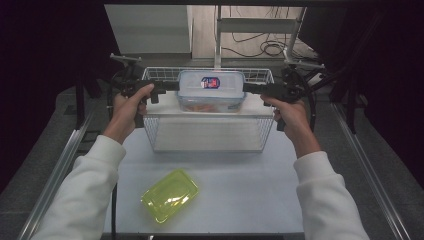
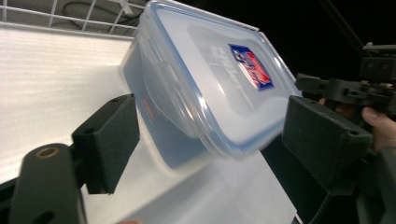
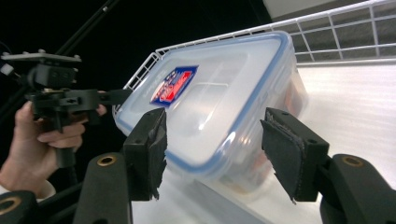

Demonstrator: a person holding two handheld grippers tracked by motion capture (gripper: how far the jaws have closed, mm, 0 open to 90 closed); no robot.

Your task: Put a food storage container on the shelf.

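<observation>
A clear food box (image 1: 211, 90) with a blue-edged lid sits in the white wire basket (image 1: 208, 134), on the raised white shelf at the basket's far side. The left gripper (image 1: 172, 86) stands at the box's left end and the right gripper (image 1: 249, 88) at its right end, each held level by a hand (image 1: 131, 105). In the left gripper view the jaws stand wide, with the corner of the box (image 2: 205, 88) between them and the pads clear of it. In the right gripper view the jaws are likewise parted, the pads just off the edges of the box (image 3: 210, 107). A yellow-green lid (image 1: 170, 195) lies on the table (image 1: 240, 200), well in front of the basket and untouched.

Judged step: release of the box after setting it in the basket. The next move calls for drawing both grippers straight outward, away from the box ends, without nudging it off the shelf.
</observation>
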